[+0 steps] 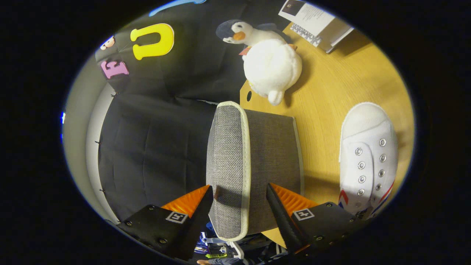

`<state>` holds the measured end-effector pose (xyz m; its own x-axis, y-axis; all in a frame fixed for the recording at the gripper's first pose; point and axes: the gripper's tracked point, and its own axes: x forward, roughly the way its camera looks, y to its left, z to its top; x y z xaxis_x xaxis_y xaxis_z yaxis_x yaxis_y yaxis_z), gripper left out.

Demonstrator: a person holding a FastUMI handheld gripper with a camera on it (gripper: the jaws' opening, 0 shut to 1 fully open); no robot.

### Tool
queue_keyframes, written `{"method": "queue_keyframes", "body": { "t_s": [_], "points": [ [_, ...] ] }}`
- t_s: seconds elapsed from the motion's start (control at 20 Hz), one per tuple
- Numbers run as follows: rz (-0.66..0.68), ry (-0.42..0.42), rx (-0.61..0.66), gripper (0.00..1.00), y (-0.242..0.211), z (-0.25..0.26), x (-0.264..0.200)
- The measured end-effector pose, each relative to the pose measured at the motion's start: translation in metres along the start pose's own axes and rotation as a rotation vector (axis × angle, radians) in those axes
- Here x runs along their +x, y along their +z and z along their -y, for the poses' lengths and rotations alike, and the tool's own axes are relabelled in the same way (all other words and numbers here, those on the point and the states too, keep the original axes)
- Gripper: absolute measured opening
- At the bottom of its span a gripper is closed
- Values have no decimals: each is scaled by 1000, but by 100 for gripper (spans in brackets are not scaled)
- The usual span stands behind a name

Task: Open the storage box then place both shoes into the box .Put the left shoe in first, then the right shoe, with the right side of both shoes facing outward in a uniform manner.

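Booth wall (154, 147): black cloth, at far left. Gripper (239, 197): fingers spread either side of the box lid, neither clearly pressing it; grip cannot be told. Lid (230, 165): grey fabric, pale trim, raised on edge between the fingers. Box (274, 147): grey, behind the lid, on the table (331, 92). Plush penguin (270, 66): beyond the box. Booklet (312, 22): far corner. Shoe (368, 158): white, on the table right of the box.

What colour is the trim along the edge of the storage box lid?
Cream, on grey woven fabric; the gripper view shows the storage box lid between the hand-held gripper fingers.
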<state>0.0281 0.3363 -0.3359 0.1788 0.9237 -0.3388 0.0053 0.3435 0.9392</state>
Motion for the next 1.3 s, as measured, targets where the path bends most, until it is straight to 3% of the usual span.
{"method": "queue_keyframes", "body": {
  "t_s": [0.05,0.15,0.2,0.3,0.75,1.3],
  "points": [
    [6,28,-2,81,3,-7,-1],
    [33,6,-8,58,10,-10,-4],
    [42,7,14,32,11,-12,-8],
    [29,34,30,15,13,-24,-14],
    [-19,91,-122,15,9,-111,-18],
    [-94,130,-325,15,-6,-216,40]
  ]
}}
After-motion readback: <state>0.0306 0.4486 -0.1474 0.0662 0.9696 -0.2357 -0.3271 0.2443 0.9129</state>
